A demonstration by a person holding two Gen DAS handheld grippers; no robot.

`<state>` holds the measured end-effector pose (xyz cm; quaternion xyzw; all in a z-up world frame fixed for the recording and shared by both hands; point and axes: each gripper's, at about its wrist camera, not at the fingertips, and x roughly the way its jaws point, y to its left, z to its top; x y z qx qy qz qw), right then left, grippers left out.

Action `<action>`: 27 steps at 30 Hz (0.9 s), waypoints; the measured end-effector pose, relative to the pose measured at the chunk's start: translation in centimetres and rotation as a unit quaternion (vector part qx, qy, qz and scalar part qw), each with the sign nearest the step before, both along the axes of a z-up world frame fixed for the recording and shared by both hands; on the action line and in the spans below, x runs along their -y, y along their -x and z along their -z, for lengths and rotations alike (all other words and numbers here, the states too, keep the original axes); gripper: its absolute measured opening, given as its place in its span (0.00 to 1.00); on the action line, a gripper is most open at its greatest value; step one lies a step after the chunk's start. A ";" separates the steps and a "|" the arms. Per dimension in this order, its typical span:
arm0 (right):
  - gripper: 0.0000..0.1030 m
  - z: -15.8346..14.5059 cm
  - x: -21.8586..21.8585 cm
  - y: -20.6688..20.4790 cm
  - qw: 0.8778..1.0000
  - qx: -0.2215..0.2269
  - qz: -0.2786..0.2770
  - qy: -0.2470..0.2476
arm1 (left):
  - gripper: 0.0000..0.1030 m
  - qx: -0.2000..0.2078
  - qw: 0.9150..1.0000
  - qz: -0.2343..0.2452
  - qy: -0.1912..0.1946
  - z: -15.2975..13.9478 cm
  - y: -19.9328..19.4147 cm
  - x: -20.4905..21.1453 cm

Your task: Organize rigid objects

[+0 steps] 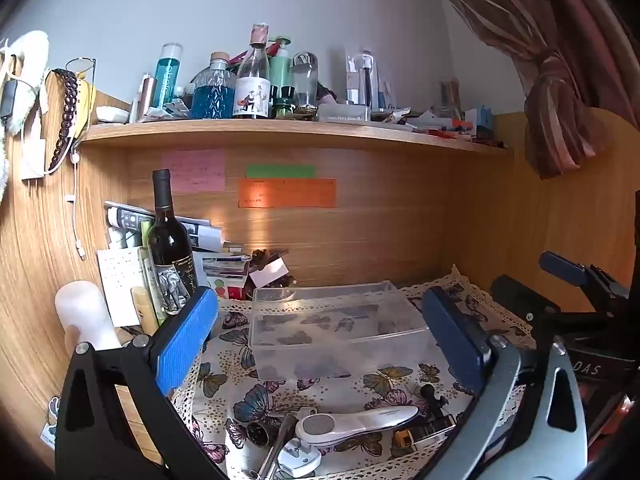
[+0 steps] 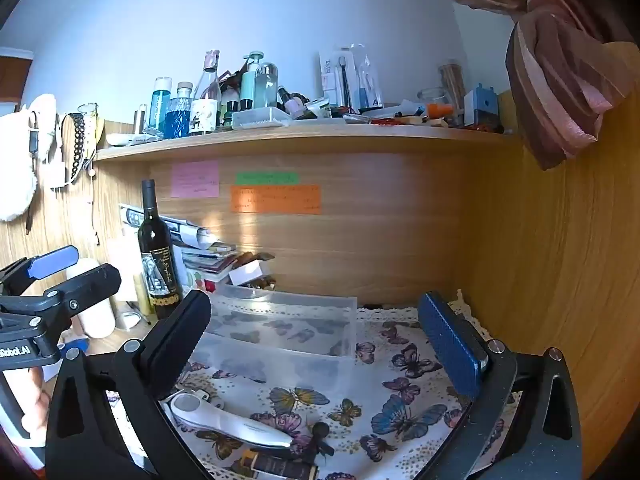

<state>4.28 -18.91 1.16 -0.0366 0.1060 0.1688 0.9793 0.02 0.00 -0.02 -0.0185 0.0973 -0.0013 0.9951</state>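
Below, legend entries by item.
Readable writing: "DAS" on the right hand-held gripper's body in the left wrist view; "Robot.AI" on the left hand-held gripper's body in the right wrist view; writing on the sticky notes [image 1: 286, 193] and wine bottle [image 1: 169, 248] label is too small to read.
Clear plastic bin [image 1: 338, 326]: rectangular, translucent, nothing in it, on the butterfly-print cloth [image 2: 400, 384] at the back of the counter.
White handheld device [image 1: 356, 422]: elongated, with a round grey pad at one end, lying on the cloth in front of the bin.
White plug [image 1: 298, 458]: just beside the device's round end.
Dark bottle [image 2: 280, 465]: lying near the device.
Left hand-held gripper [image 1: 320, 332]: blue pads spread wide, holding nothing.
Right hand-held gripper [image 2: 316, 340]: spread wide, holding nothing.
Shelf [image 2: 304, 136]: crowded with bottles.
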 end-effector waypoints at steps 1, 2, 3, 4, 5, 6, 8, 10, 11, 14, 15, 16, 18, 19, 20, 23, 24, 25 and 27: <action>1.00 -0.1 0.0 0.0 1.000 -0.001 -0.002 0.000 | 1.00 -0.001 1.000 0.000 0.001 0.0 0.0 0.0; 1.00 -0.1 0.0 0.0 1.000 -0.001 -0.002 0.000 | 1.00 -0.005 1.000 0.000 0.006 0.0 -0.1 -0.1; 1.00 -0.2 0.0 0.0 1.000 -0.001 -0.002 0.001 | 1.00 -0.005 1.000 0.000 0.005 0.0 -0.1 -0.1; 1.00 -0.2 0.0 0.0 1.000 -0.001 -0.003 0.001 | 1.00 -0.005 1.000 0.000 0.005 0.0 -0.1 -0.1; 1.00 0.0 0.0 -0.2 1.000 -0.002 -0.002 0.002 | 1.00 -0.005 1.000 0.000 0.005 0.0 -0.1 -0.2; 1.00 0.3 -0.3 -0.1 1.000 -0.002 -0.002 0.003 | 1.00 -0.004 1.000 0.001 0.005 0.0 -0.1 -0.2; 1.00 0.4 -0.3 -0.2 1.000 -0.004 -0.002 0.002 | 1.00 -0.006 1.000 -0.001 0.002 0.3 -0.4 -0.1; 1.00 0.3 -0.4 -0.1 1.000 -0.004 -0.001 0.002 | 1.00 -0.008 1.000 0.000 0.003 0.4 -0.5 -0.2; 1.00 0.4 -0.5 -0.1 1.000 -0.004 -0.002 0.002 | 1.00 -0.008 1.000 0.001 0.003 0.5 -0.6 -0.2; 1.00 0.5 -0.5 -0.1 1.000 -0.003 -0.002 0.001 | 1.00 -0.007 1.000 0.001 0.001 0.6 -0.3 -0.1; 1.00 0.4 -0.4 -0.1 1.000 -0.003 -0.002 0.001 | 1.00 -0.007 1.000 0.001 0.001 0.6 -0.4 -0.1; 1.00 0.3 -0.4 0.0 1.000 -0.003 -0.002 0.000 | 1.00 -0.007 1.000 0.003 0.002 0.7 -0.4 -0.1; 1.00 0.3 -0.3 0.0 1.000 -0.002 -0.001 0.001 | 1.00 -0.008 1.000 0.006 0.004 0.5 -0.6 -0.2; 1.00 0.3 -0.2 0.0 1.000 -0.002 0.001 -0.001 | 1.00 -0.008 1.000 0.006 0.005 0.5 -0.6 -0.2; 1.00 0.4 -0.2 0.0 1.000 -0.003 0.000 -0.001 | 1.00 -0.007 1.000 0.006 0.006 0.5 -0.5 -0.3; 1.00 0.4 -0.1 0.0 1.000 -0.005 -0.005 -0.007 | 1.00 -0.006 1.000 0.007 0.005 0.5 -0.5 -0.3; 1.00 0.4 -0.1 -0.1 1.000 -0.005 -0.003 -0.006 | 1.00 -0.005 1.000 0.006 0.004 0.5 -0.4 -0.2; 1.00 0.4 -0.1 0.0 1.000 -0.004 -0.002 -0.006 | 1.00 -0.004 1.000 0.006 0.003 0.5 -0.4 -0.2; 1.00 0.3 -0.2 0.0 1.000 -0.004 -0.002 -0.007 | 1.00 -0.004 1.000 0.008 0.002 0.5 -0.3 -0.1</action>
